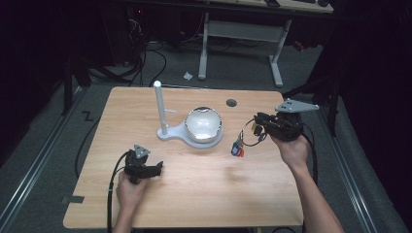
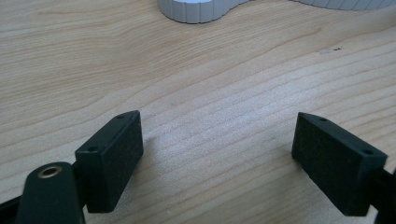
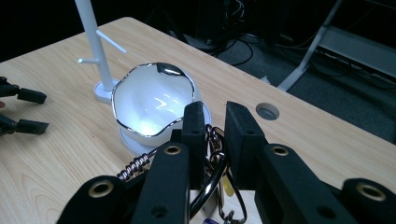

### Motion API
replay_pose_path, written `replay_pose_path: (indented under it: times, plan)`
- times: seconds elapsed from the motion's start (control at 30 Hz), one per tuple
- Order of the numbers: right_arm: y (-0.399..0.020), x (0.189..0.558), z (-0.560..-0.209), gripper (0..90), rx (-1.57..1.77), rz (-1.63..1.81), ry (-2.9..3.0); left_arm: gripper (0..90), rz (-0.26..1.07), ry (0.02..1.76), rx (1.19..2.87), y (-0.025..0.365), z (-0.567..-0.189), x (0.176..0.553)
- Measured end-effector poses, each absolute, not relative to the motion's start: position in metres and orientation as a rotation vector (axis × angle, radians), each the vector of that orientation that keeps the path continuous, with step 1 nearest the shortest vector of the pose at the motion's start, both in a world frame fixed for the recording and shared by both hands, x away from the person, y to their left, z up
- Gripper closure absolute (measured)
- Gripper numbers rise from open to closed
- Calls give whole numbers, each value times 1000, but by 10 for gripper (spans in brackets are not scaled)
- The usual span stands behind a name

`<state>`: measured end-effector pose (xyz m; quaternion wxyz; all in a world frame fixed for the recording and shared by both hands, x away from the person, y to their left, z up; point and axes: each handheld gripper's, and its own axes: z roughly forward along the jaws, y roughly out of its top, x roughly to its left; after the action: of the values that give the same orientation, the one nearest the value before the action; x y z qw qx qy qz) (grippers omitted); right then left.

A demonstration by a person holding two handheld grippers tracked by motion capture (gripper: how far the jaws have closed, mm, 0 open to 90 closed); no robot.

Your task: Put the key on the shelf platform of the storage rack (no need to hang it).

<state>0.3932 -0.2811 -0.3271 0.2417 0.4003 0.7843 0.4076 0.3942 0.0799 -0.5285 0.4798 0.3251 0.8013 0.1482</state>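
My right gripper (image 1: 257, 125) is held above the right side of the wooden table (image 1: 194, 194), shut on a bunch of keys (image 1: 238, 148) that hangs from a dark ring. In the right gripper view its jaws (image 3: 215, 116) pinch the ring (image 3: 210, 184), with a coiled wire part at the left. Just beyond stands a white bowl with a silver rim (image 3: 149, 102) on a white stand with an upright post (image 3: 93, 42). My left gripper (image 1: 158, 168) rests low at the front left, open, with bare wood between its jaws (image 2: 217, 140).
The stand's base (image 2: 196, 9) lies a little ahead of the left gripper. A round hole (image 1: 231, 103) sits near the table's far edge. Behind the table are a white desk frame (image 1: 277, 58) and cables on the floor.
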Motion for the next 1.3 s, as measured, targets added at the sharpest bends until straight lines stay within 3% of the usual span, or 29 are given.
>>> replay_pose_path:
  times: [0.7, 1.3]
  plan:
    - [-247, 418, -302, 789, 1025, 1151, 2163, 169, 366, 1948, 802, 80, -529, 394]
    - [-220, 452, -306, 789, 1062, 1119, 2182, 169, 365, 1949, 802, 80, -529, 394]
